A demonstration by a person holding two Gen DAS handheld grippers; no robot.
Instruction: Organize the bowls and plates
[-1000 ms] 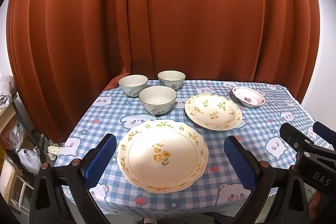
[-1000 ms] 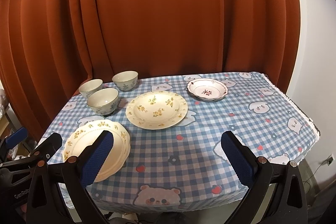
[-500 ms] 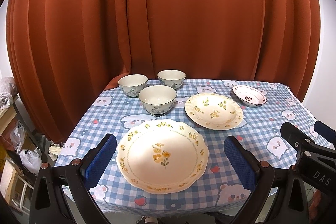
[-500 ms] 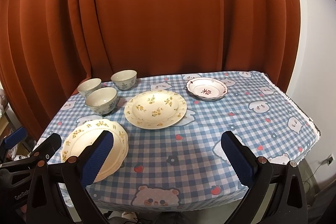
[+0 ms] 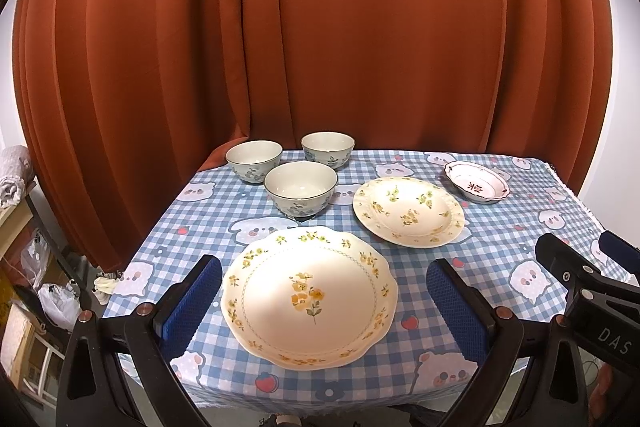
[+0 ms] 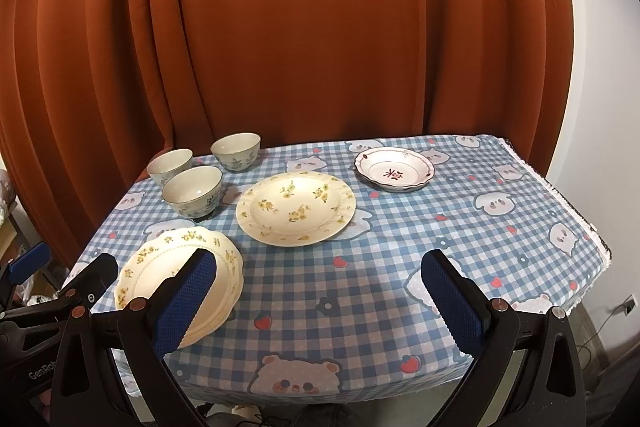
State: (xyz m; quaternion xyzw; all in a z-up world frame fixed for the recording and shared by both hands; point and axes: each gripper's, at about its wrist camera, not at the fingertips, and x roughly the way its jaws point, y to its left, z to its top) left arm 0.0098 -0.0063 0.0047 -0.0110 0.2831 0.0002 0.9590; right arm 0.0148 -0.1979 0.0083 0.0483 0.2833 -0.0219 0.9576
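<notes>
Three pale bowls (image 5: 301,187) stand upright, clustered at the far left. A scalloped yellow-flowered plate (image 5: 309,297) lies nearest, a round flowered plate (image 5: 408,211) behind it, and a small red-trimmed dish (image 5: 477,181) far right.

This looks like a room in a home with a dining corner set up for recording. The worktop (image 6: 500,227) wears a blue-and-white checked cloth printed with cartoon bears, hearts and flowers, and floral plates (image 6: 296,207) and small bowls (image 6: 192,189) stand on it. A heavy rust-orange curtain (image 6: 320,27) hangs right behind, with plain white wall (image 6: 592,107) showing at the right edge. To the left, beside the worktop, plastic bags (image 5: 56,301) and household clutter lie on the floor next to a wooden shelf (image 5: 16,223).
</notes>
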